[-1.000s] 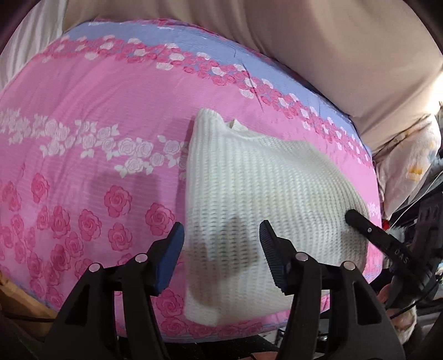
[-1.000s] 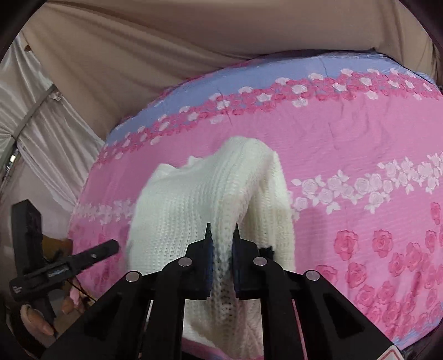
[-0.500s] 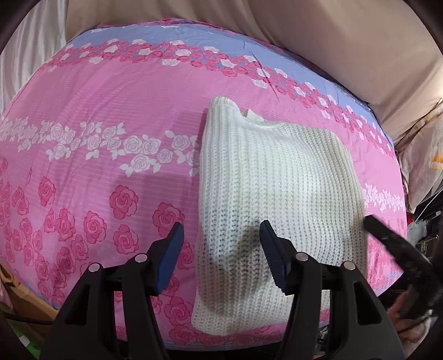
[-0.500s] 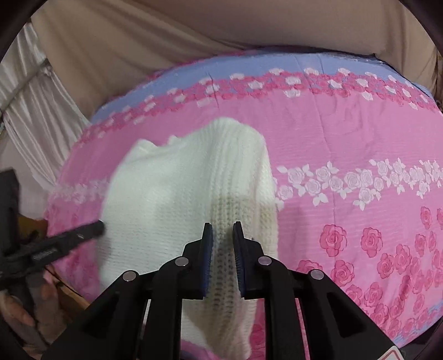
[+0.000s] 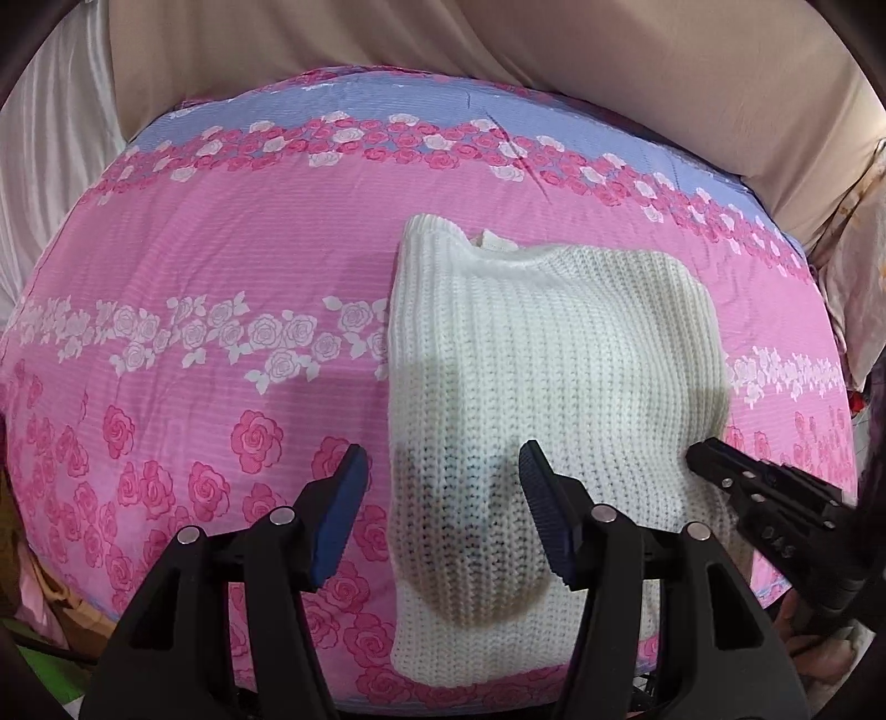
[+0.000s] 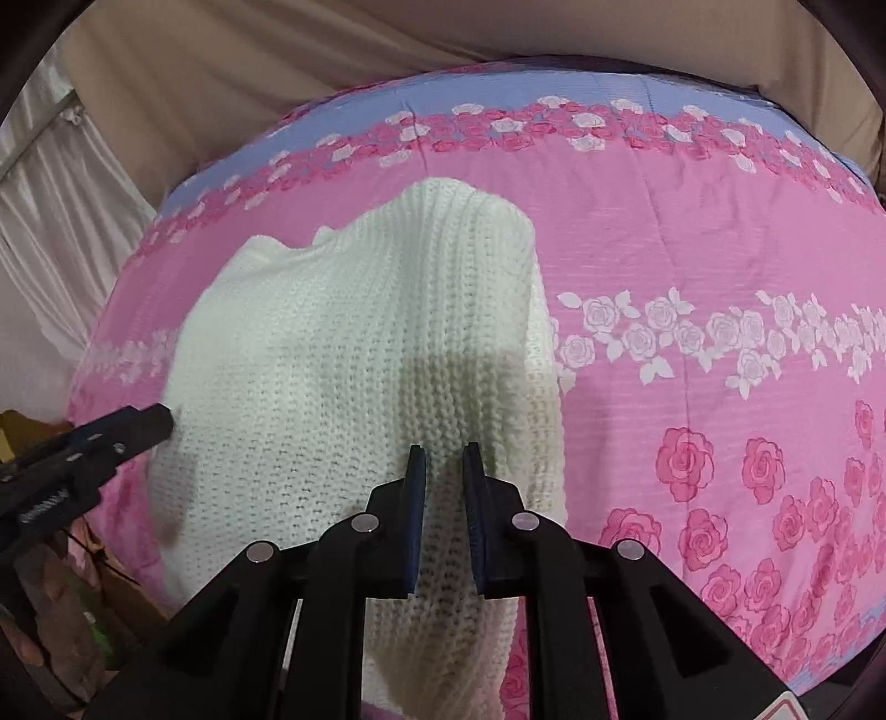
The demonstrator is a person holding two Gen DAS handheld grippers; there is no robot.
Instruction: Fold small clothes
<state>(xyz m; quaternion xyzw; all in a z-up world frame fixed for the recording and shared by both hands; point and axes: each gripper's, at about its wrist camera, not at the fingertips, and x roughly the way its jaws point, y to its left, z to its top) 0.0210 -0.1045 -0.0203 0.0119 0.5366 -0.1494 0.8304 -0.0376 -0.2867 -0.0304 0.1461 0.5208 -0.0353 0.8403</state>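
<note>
The soft, floppy knit sweater [image 5: 548,354] lies on the bed [image 5: 221,266], its near hem pinched in the almost-closed right tool [image 6: 444,487], while the left tool [image 5: 440,498] hovers wide open, empty; best gripped at hem corners.

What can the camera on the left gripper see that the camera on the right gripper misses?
Only the left wrist view shows the left gripper from behind, wide open above the white knitted sweater, with the right gripper side-on. Only the right wrist view shows the right gripper's narrow gap, with knit visible through it, though a grip isn't certain, and the gathered white curtain. Both show the sweater lying on the pink rose-printed bedspread and the beige cloth behind.
</note>
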